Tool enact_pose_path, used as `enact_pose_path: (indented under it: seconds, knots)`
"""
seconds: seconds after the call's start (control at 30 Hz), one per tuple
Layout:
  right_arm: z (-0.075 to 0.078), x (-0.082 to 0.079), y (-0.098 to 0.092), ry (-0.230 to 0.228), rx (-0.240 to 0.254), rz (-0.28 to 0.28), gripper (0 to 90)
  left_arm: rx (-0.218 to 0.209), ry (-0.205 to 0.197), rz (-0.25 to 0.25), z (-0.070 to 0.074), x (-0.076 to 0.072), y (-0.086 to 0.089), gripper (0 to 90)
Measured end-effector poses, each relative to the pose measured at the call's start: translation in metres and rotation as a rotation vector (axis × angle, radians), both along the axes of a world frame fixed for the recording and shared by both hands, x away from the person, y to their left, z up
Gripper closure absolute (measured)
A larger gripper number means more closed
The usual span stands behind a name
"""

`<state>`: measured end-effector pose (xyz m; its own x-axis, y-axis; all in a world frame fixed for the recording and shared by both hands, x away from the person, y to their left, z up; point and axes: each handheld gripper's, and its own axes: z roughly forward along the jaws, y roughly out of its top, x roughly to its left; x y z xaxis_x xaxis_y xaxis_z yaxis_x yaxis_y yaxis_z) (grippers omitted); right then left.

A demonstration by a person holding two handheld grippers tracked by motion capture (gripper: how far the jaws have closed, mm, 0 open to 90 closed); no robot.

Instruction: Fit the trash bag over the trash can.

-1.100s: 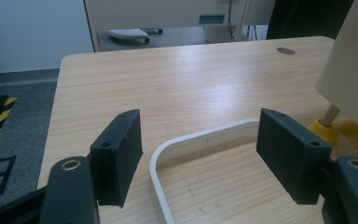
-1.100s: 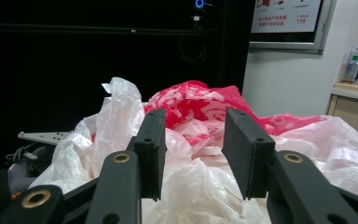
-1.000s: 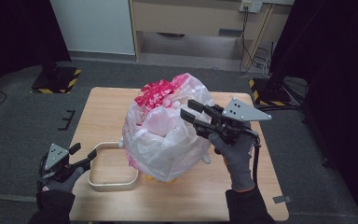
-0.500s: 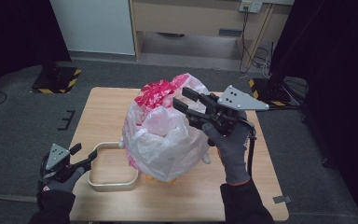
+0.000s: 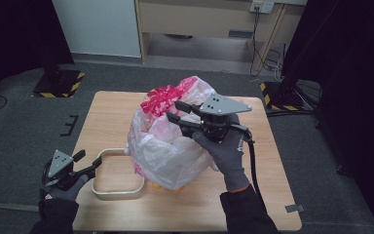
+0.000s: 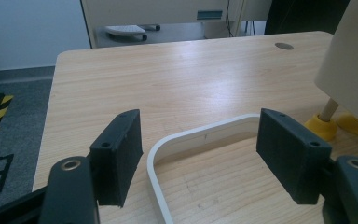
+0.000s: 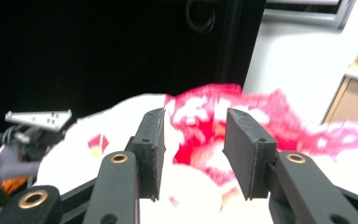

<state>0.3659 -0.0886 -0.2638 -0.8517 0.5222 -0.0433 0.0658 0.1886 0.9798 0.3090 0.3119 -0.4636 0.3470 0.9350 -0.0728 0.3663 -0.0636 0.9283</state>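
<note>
1. Nearest me, my left gripper [image 5: 88,162] rests at the near left edge of the table [image 5: 272,195]. Its jaws stand wide apart with nothing between them, on either side of the near corner of the white frame [image 5: 118,174], touching neither side as far as I can tell.
2. The frame lies flat on the wood, an empty rounded loop, just beside the bag's near left flank.
3. The plastic bag [image 5: 170,146], white with pink print, stands in the middle of the table, bulging and draped over something. In the left gripper view a pale body on a yellow foot [image 6: 324,126] shows beside the frame.
4. My right gripper [image 5: 175,112] hovers over the bag's top, jaws partly open and holding nothing; in its own view the crumpled pink plastic [image 7: 200,116] lies just beyond the pads, blurred.
5. My judgement: the bag is not yet gripped, so the work on it is barely begun. What is left is to close on the gathered top and then lift or draw the plastic.
</note>
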Motion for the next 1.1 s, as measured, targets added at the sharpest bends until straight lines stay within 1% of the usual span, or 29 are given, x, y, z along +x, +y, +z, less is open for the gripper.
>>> enact_pose_path:
  seconds: [0.07,0.17,0.23,0.27,0.33,0.43,0.5,0.53,0.67,0.73,0.77,0.83,0.87,0.97,1.03,1.1]
  knots:
    - [-0.005,0.002,-0.001,0.029,-0.018,-0.002,58.5,0.001,0.001,-0.001,0.0,0.0,0.0,30.5]
    - [-0.012,0.006,-0.003,0.068,-0.025,-0.008,58.7,0.003,0.002,-0.002,0.0,0.0,0.0,30.4]
    - [-0.016,0.008,-0.004,0.078,-0.034,-0.004,60.2,0.004,0.003,-0.001,0.0,0.0,0.0,30.4]
    - [-0.016,0.008,-0.004,0.083,-0.03,-0.001,60.3,0.004,0.003,-0.001,0.0,0.0,0.0,30.4]
    - [-0.016,0.008,-0.003,0.091,-0.039,0.008,60.6,0.004,0.003,-0.001,0.0,0.0,0.0,30.4]
    - [-0.017,0.008,0.0,0.085,-0.086,0.015,60.4,0.005,0.002,-0.002,0.0,0.0,0.0,30.4]
    - [-0.021,0.009,0.003,0.077,-0.12,0.012,59.2,0.005,0.003,-0.001,0.0,0.0,0.0,30.4]
    - [-0.023,0.01,0.003,0.076,-0.127,0.013,58.7,0.005,0.003,-0.002,0.0,0.0,0.0,30.4]
    - [-0.031,0.013,0.002,0.088,-0.12,0.013,57.5,0.006,0.004,-0.004,-0.001,0.0,0.0,30.4]
    - [-0.033,0.012,0.002,0.087,-0.115,0.017,56.8,0.006,0.004,-0.004,-0.001,0.0,0.0,30.4]
    - [-0.032,0.012,0.001,0.085,-0.109,0.017,55.9,0.006,0.005,-0.004,-0.001,0.0,0.0,30.4]
    - [-0.03,0.011,0.0,0.081,-0.08,0.021,55.1,0.005,0.006,-0.005,-0.001,0.0,0.0,30.4]
    - [-0.028,0.01,-0.001,0.074,-0.052,0.02,54.0,0.006,0.005,-0.005,-0.001,0.0,0.0,30.4]
    - [-0.018,0.008,-0.007,0.051,0.053,0.02,50.9,0.002,0.006,-0.005,-0.001,0.001,0.0,30.4]
    - [-0.01,0.007,-0.011,0.026,0.085,0.005,50.4,0.001,0.008,-0.004,-0.001,0.001,0.0,30.4]
    - [-0.002,0.006,-0.014,0.013,0.12,-0.002,49.2,-0.001,0.007,-0.003,-0.001,0.0,0.0,30.4]
